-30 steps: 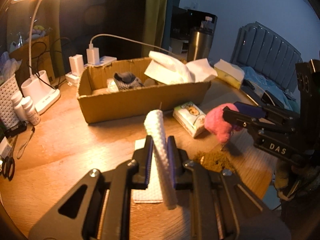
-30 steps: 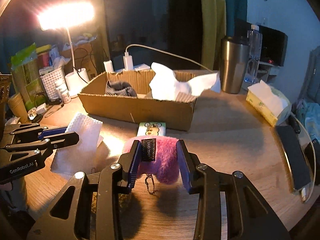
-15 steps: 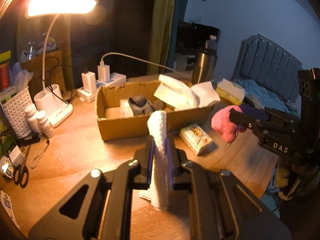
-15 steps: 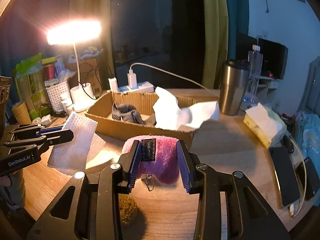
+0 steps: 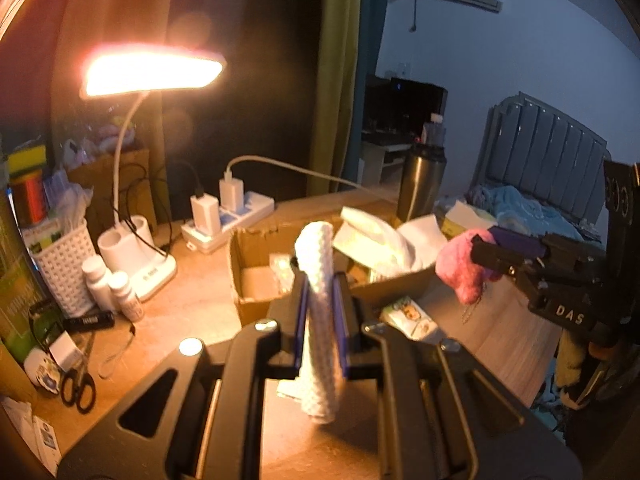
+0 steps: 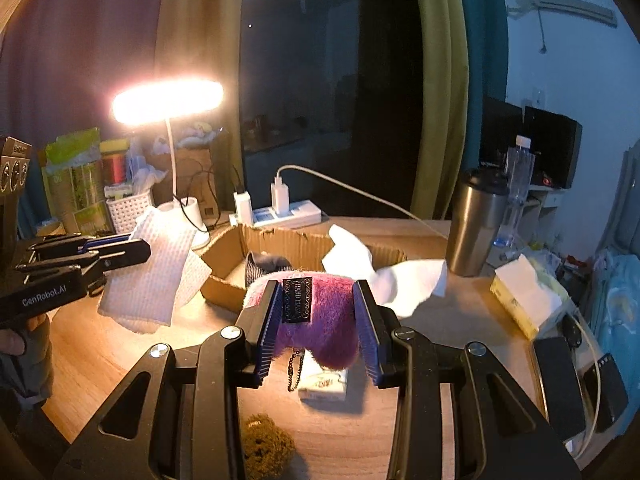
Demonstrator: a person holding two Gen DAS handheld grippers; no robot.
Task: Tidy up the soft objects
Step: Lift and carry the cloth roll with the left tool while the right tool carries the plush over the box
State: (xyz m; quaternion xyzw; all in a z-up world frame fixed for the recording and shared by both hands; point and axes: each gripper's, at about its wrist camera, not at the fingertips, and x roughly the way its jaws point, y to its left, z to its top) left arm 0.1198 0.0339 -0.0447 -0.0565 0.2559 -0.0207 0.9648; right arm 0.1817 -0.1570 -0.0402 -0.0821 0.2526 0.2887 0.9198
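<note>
My left gripper [image 5: 320, 280] is shut on a white waffle cloth [image 5: 318, 320] that hangs above the table; it also shows in the right wrist view [image 6: 148, 276]. My right gripper [image 6: 316, 300] is shut on a pink fuzzy pouch [image 6: 320, 328] with a black label and chain, held above the table; it also shows in the left wrist view [image 5: 464, 268]. Ahead lies an open cardboard box [image 6: 296, 248] holding a dark sock [image 6: 266, 266] and white tissue [image 6: 360, 264]. A brown fuzzy ball [image 6: 264, 444] lies on the table below my right gripper.
A small tissue pack [image 6: 324, 384] lies by the box. A lit desk lamp [image 5: 152, 76], power strip [image 5: 228, 220], white basket [image 5: 60, 264] and bottles [image 5: 108, 284] stand left. A steel tumbler [image 6: 476, 220], tissue box [image 6: 528, 296] and phones [image 6: 560, 388] are right.
Both grippers have risen from the table with their loads; the cloth and the pink pouch now hang higher, nearer the box.
</note>
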